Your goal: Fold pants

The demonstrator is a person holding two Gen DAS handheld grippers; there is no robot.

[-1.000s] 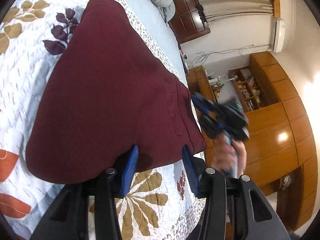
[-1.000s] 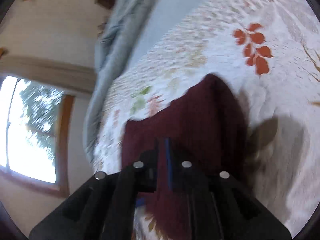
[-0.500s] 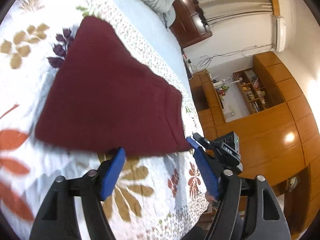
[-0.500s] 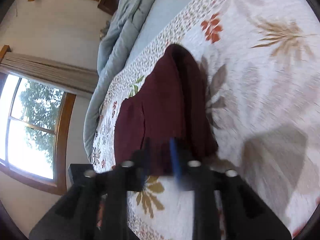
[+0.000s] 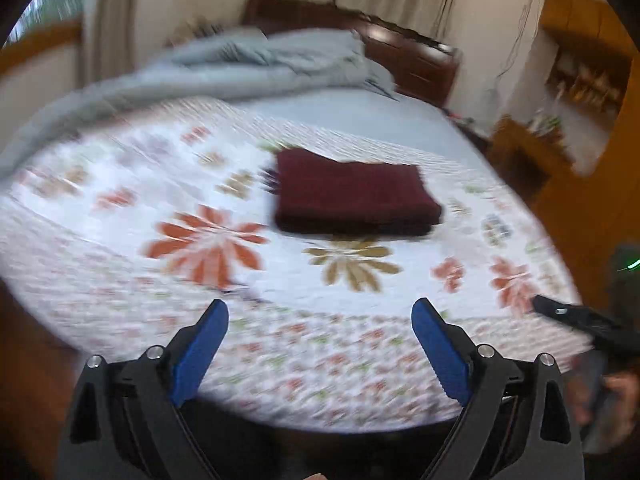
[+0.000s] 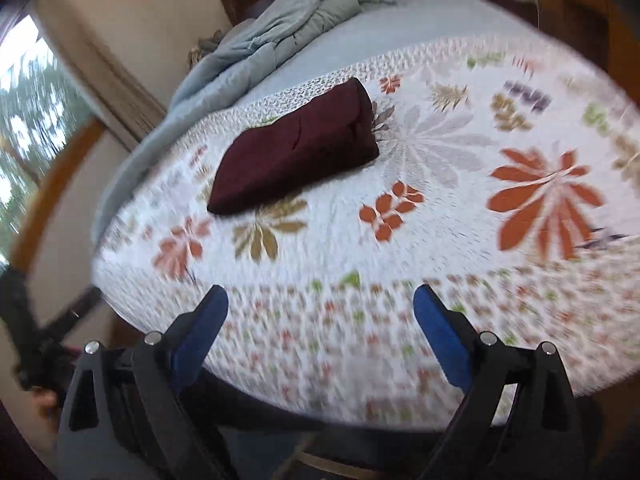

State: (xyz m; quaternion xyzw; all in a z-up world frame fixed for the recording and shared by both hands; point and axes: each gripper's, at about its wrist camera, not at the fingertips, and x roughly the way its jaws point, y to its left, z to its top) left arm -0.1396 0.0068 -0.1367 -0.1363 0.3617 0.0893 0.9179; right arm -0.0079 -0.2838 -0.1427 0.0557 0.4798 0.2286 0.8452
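Pants: the maroon pants (image 5: 354, 194) lie folded into a compact stack on the quilt, well ahead of both sets of jaws and touched by neither (edges soft with motion blur).
Left gripper: the left gripper (image 5: 320, 320) has its blue-padded jaws spread wide with nothing between them; the pants sit ahead, roughly centred between its fingers.
Right gripper: the right gripper (image 6: 320, 308) is likewise spread wide and holds nothing; the pants lie ahead, towards its left finger.
Quilt: the floral quilt (image 5: 200, 240) runs beneath and ahead of both jaws.
Comforter: a rumpled pale-blue comforter (image 6: 256, 52) is heaped beyond the pants, farthest from the jaws.
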